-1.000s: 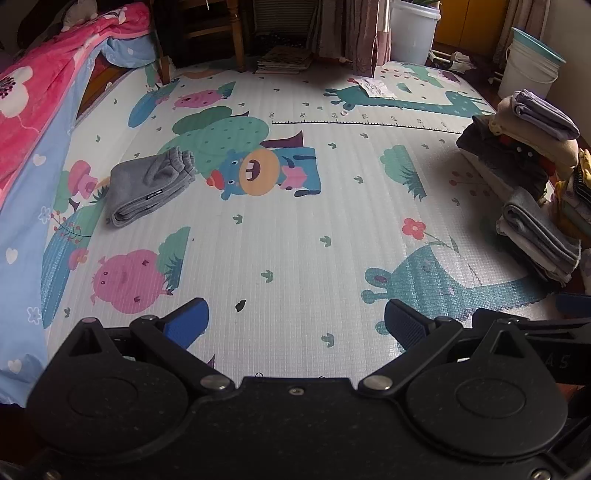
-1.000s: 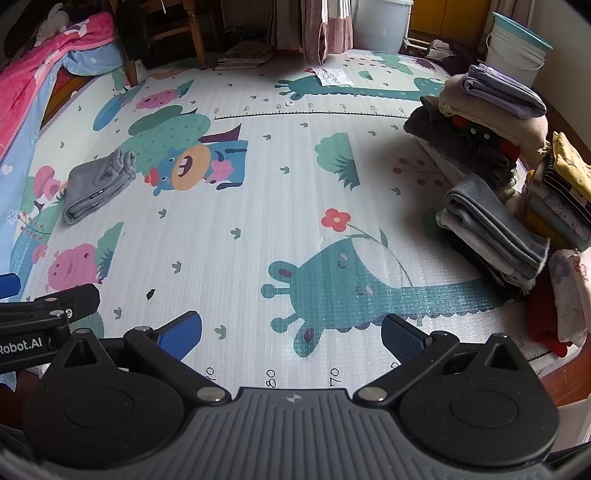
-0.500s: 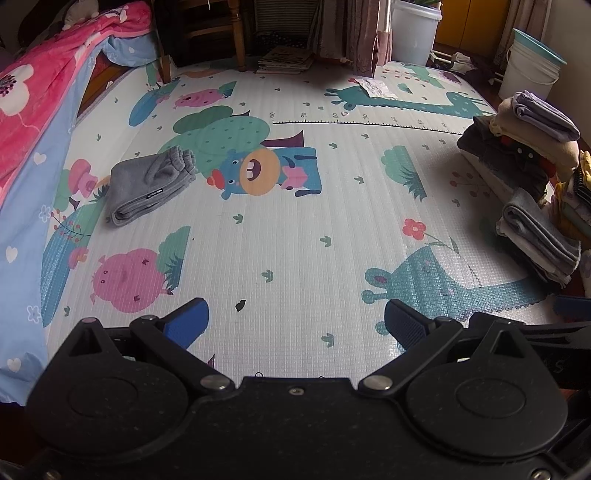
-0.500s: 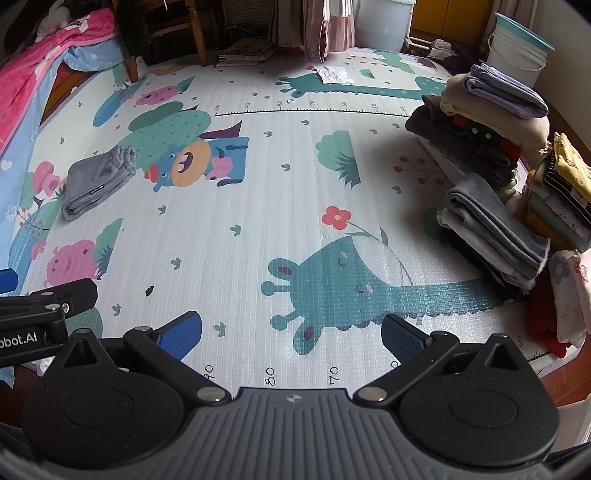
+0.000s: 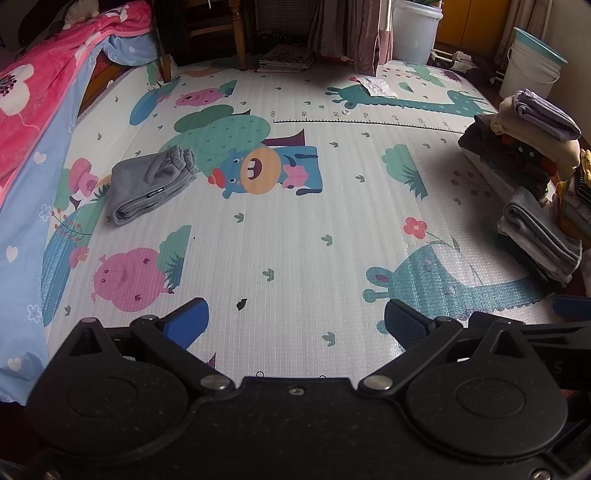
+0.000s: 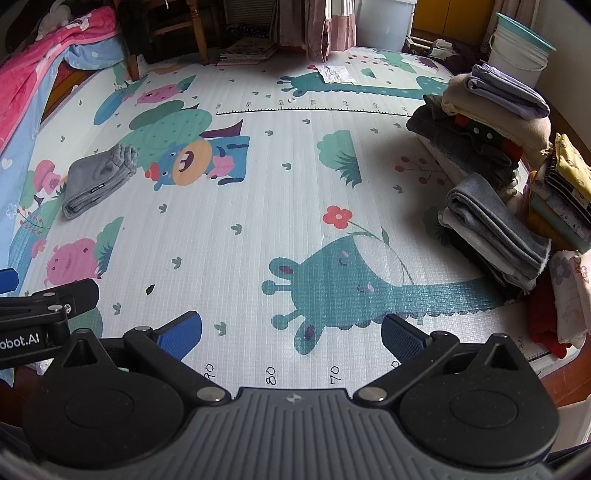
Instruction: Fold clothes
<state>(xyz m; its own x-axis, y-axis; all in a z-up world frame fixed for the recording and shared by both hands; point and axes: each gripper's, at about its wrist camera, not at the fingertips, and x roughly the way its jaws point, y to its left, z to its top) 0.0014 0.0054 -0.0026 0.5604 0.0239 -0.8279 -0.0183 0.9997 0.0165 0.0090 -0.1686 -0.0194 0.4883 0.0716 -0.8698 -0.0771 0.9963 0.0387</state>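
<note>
A folded grey garment (image 5: pixel 149 186) lies on the cartoon play mat (image 5: pixel 314 221) at the left; it also shows in the right wrist view (image 6: pixel 96 181). Stacks of folded clothes (image 6: pixel 495 155) stand along the mat's right edge, with a grey folded pile (image 6: pixel 495 229) nearest; they also show in the left wrist view (image 5: pixel 528 162). My left gripper (image 5: pixel 295 325) is open and empty above the mat's near edge. My right gripper (image 6: pixel 291 328) is open and empty beside it, to its right.
A pink and blue quilt (image 5: pixel 33 110) hangs along the left. A wooden chair (image 5: pixel 207 33), a stack of books (image 5: pixel 284 59), a curtain and white buckets (image 5: pixel 532 62) stand beyond the mat's far edge. A paper scrap (image 5: pixel 376 86) lies on the far mat.
</note>
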